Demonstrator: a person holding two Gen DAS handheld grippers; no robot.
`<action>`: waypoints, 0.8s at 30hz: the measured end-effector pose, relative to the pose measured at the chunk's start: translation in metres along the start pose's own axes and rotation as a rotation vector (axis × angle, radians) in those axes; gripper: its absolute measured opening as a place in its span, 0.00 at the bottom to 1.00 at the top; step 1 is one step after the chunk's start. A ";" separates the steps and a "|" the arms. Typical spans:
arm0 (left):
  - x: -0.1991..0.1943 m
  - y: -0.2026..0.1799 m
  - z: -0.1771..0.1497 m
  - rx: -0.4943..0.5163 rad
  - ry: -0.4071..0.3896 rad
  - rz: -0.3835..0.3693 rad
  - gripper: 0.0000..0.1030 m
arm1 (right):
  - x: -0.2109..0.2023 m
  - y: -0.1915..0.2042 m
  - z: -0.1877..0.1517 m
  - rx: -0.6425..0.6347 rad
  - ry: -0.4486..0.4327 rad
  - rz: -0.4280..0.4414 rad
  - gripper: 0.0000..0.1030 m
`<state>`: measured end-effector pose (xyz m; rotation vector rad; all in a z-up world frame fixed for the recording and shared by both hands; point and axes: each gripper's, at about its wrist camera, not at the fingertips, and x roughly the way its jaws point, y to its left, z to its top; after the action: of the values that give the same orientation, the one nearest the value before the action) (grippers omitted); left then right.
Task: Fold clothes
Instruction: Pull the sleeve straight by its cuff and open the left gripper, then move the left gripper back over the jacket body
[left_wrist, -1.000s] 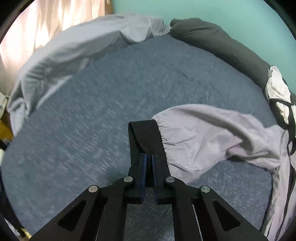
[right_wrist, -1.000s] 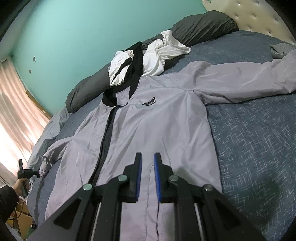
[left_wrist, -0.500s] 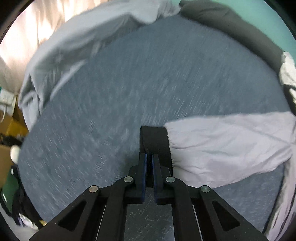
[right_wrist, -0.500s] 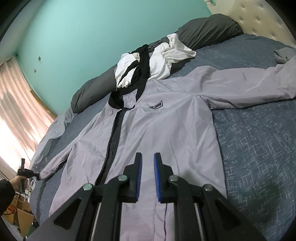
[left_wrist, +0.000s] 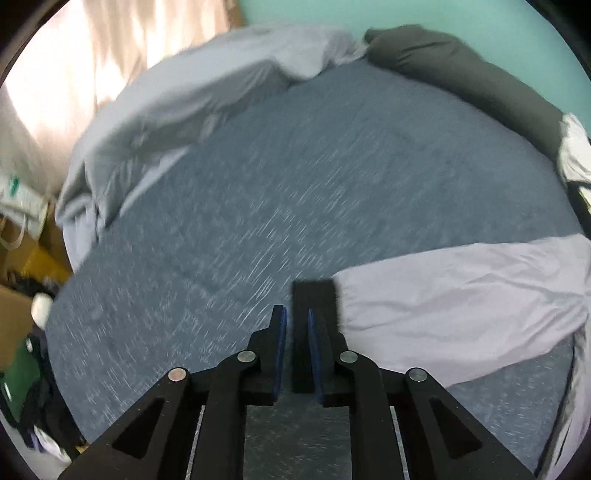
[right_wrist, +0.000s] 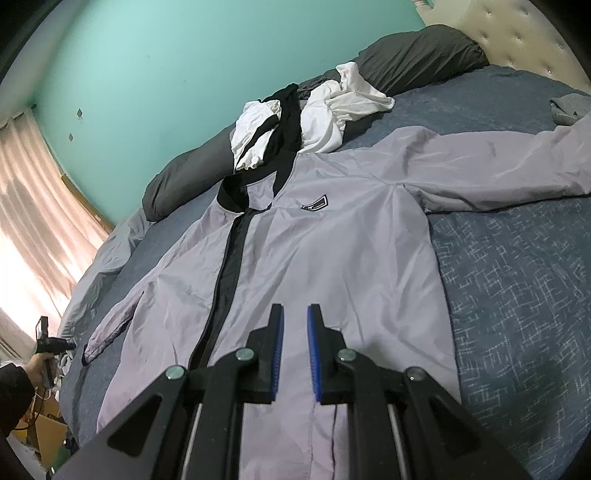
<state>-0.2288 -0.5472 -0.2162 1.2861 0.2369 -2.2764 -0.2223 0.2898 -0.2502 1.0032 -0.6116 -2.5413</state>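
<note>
Left wrist view: left gripper (left_wrist: 295, 325) opening, black cuff (left_wrist: 314, 295) loose between jaws, sleeve (left_wrist: 461, 314) laid straight at right.
Right gripper (right_wrist: 294, 321): slightly parted, empty, over jacket (right_wrist: 332, 258) spread flat for folding.

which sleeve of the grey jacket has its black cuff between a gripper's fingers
The sleeve by the curtain side: its black cuff sits between the left gripper's opening jaws. The other sleeve, toward the headboard, lies untouched.

No legible text in either view. The jacket (right_wrist: 332, 258) carries one small dark chest badge (right_wrist: 315, 203) with a pale outline; any lettering on it is too small to read.
</note>
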 end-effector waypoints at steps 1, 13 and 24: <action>-0.005 -0.012 0.002 0.028 -0.015 -0.011 0.22 | 0.000 0.001 0.000 0.000 0.001 0.003 0.12; 0.026 -0.205 -0.024 0.316 0.081 -0.229 0.28 | -0.001 -0.001 0.000 0.002 0.006 0.018 0.12; 0.025 -0.238 -0.031 0.266 0.066 -0.250 0.30 | -0.005 -0.007 0.004 0.025 -0.002 0.031 0.12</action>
<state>-0.3377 -0.3405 -0.2760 1.5424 0.1260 -2.5450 -0.2228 0.2992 -0.2487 0.9926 -0.6558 -2.5140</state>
